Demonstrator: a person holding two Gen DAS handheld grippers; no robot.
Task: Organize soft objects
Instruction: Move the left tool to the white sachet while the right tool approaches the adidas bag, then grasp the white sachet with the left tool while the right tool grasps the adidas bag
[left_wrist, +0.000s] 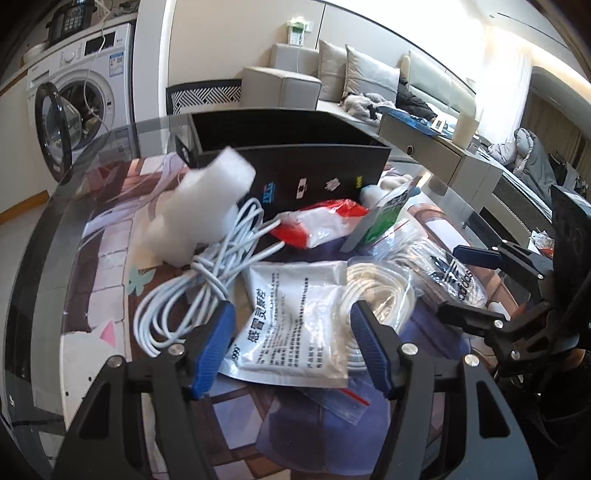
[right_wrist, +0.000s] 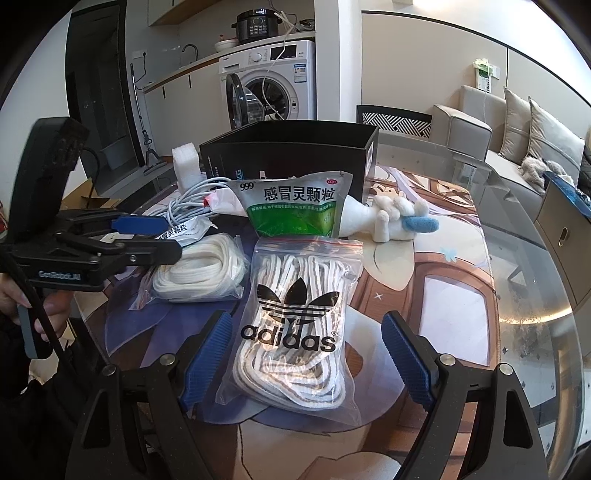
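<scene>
A silver medicine sachet (left_wrist: 291, 325) lies between the blue pads of my left gripper (left_wrist: 291, 314), which press its two edges; the right wrist view shows that gripper (right_wrist: 162, 238) pinching it. My right gripper (right_wrist: 308, 360) stands open around a clear adidas bag of laces (right_wrist: 295, 325) without touching it. Around them lie a bagged white rope (right_wrist: 199, 273), a green 999 pouch (right_wrist: 295, 206), a white cable (left_wrist: 207, 273), a white foam piece (left_wrist: 199, 206), a red-and-white pack (left_wrist: 317, 221) and a white plush toy (right_wrist: 391, 218).
An open black box (right_wrist: 291, 151) stands at the back of the pile on the glass-topped table (right_wrist: 517, 280). A patterned chair (right_wrist: 395, 122) is behind it. A washing machine (right_wrist: 273, 88) with its door open and a sofa (right_wrist: 517, 140) are farther off.
</scene>
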